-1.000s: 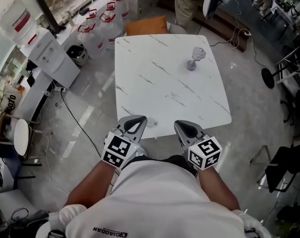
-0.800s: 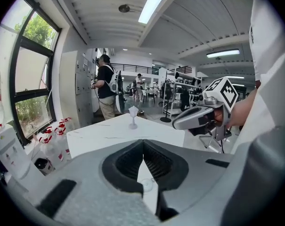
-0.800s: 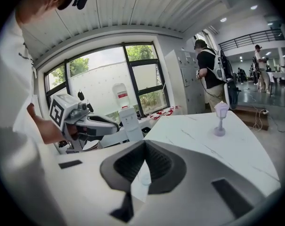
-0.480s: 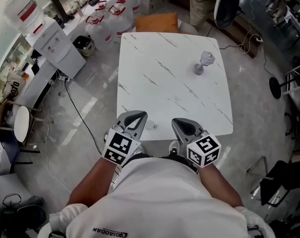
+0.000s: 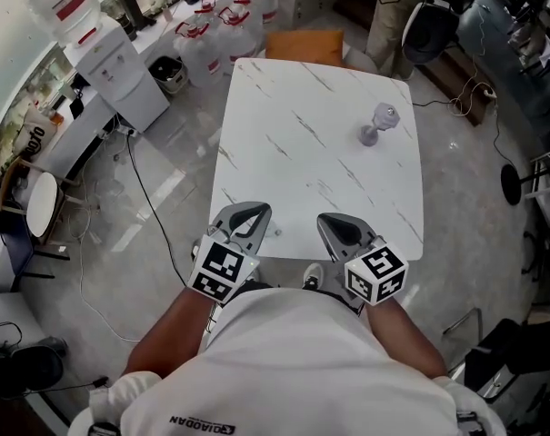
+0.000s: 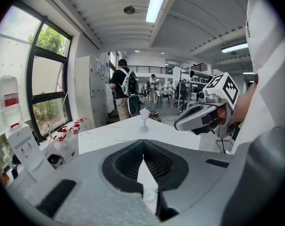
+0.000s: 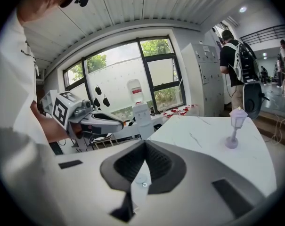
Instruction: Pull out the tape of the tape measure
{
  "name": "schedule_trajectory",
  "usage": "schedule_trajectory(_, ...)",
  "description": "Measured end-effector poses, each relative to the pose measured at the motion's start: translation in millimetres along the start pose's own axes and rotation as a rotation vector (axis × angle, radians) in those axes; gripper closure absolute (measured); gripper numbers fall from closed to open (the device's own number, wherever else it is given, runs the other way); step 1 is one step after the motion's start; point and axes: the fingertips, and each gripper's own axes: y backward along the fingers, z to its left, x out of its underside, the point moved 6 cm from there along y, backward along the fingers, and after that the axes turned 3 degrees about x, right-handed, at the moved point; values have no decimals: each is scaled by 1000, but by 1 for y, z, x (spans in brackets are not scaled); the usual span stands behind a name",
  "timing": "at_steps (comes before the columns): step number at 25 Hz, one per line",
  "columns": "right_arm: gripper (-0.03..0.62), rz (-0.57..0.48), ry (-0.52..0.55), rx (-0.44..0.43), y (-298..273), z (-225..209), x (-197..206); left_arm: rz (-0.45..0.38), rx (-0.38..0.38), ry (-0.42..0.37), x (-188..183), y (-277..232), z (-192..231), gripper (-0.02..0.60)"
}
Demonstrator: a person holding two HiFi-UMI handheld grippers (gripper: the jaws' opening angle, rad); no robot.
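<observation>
Tape measure is presumably the small pale round thing lying at the near edge of the table; its detail cannot be made out. In the head view it is seen between the left gripper and the right gripper, touched by neither. Closed, empty jaws are shown by both gripper views. A lilac figurine stands near the table's far right corner. A person with a backpack beyond the table is seen full-height only in the gripper views.
</observation>
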Motion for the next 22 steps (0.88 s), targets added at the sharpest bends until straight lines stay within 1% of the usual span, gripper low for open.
schedule_trajectory(6, 588, -13, -8, 5, 3, -3, 3, 17, 9, -45, -3, -3, -6, 577)
schedule_trajectory(14, 588, -39, -34, 22, 6, -3, 5, 28, 8, -64, -3, -2, -4, 575)
schedule_trajectory(19, 588, -44, -39, 29, 9, -2, 6, 22, 23, -72, -5, -1, -7, 537)
schedule_trajectory(22, 588, -44, -38, 31, 9, 0, 6, 35, 44, -74, -1, -3, -10, 487)
